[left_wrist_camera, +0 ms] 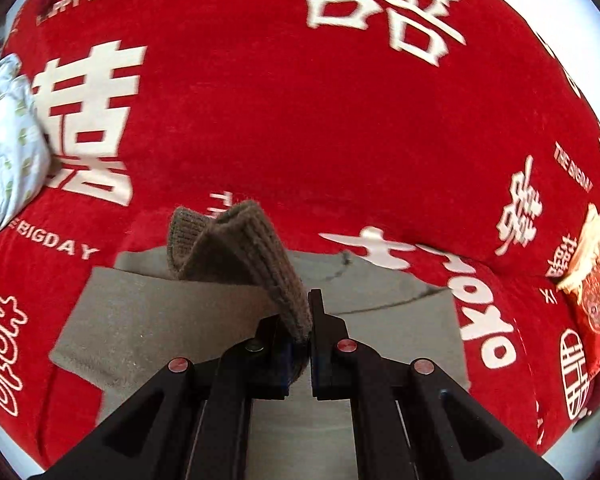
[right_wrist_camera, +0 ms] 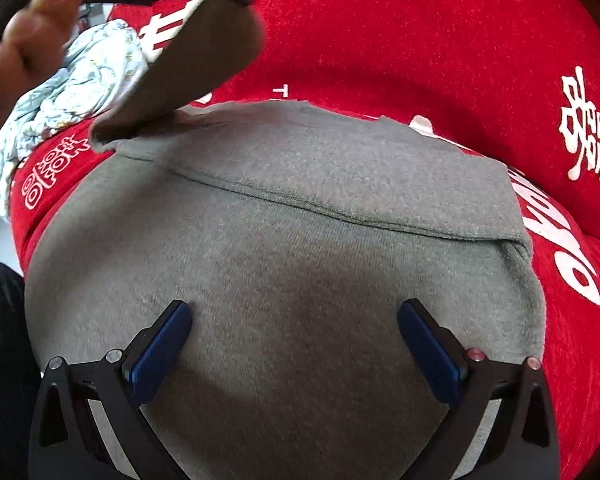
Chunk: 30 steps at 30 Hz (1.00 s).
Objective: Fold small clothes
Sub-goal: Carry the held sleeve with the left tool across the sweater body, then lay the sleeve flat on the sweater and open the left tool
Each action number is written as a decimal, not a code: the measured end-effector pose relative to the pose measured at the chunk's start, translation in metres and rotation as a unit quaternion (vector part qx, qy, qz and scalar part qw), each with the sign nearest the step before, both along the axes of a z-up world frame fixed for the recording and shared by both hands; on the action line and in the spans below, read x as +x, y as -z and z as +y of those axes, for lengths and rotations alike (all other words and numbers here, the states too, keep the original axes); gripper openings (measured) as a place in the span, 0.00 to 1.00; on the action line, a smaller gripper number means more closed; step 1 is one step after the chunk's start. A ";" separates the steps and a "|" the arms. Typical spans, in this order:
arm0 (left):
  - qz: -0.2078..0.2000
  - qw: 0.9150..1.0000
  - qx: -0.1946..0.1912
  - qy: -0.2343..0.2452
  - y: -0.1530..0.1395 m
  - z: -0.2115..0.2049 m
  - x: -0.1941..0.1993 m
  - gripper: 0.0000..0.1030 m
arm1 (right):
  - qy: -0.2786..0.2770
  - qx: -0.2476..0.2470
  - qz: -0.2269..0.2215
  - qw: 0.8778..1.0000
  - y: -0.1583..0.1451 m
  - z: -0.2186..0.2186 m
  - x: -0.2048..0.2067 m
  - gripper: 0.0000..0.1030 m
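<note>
So the grey knit garment (right_wrist_camera: 284, 240) is lying mostly flat on a red blanket (left_wrist_camera: 300, 120) covered in white wedding lettering; there's a fold line running across it in the right wrist view, and the right-hand edge is doubled over on itself; the left gripper (left_wrist_camera: 310, 320) has its jaws pressed together on a ribbed cuff (left_wrist_camera: 244, 248) of that garment, lifted clear of the flat part, with the ribbed end poking up past the fingertips; from the right wrist view you can see that same lifted flap hanging at the top left, with the person's hand (right_wrist_camera: 32, 40) next to it; the right gripper (right_wrist_camera: 296, 320) has its jaws spread wide, blue pads (right_wrist_camera: 160, 344) sitting right over the middle of the garment, nothing pinched between them; can't tell if the tips actually touch the cloth; a crumpled pale floral cloth (left_wrist_camera: 8, 140) sits off at the blanket's left edge.
</note>
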<state>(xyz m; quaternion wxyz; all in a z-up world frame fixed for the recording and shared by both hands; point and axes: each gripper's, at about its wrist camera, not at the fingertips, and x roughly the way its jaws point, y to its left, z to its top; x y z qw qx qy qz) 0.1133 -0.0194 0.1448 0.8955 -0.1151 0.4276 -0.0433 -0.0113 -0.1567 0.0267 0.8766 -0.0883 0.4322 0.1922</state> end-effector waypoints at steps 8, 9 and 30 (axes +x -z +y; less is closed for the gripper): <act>0.002 0.999 0.002 0.037 0.000 -0.051 -0.002 0.07 | -0.025 0.007 0.001 1.000 0.001 -0.008 -0.008 1.00; 0.001 0.999 0.003 0.043 0.000 -0.057 -0.003 0.07 | -0.026 0.006 0.001 1.000 0.001 -0.009 -0.009 1.00; 0.058 0.984 -0.007 0.170 0.044 -0.140 0.002 0.07 | -0.038 0.003 -0.020 0.999 0.003 -0.022 -0.038 1.00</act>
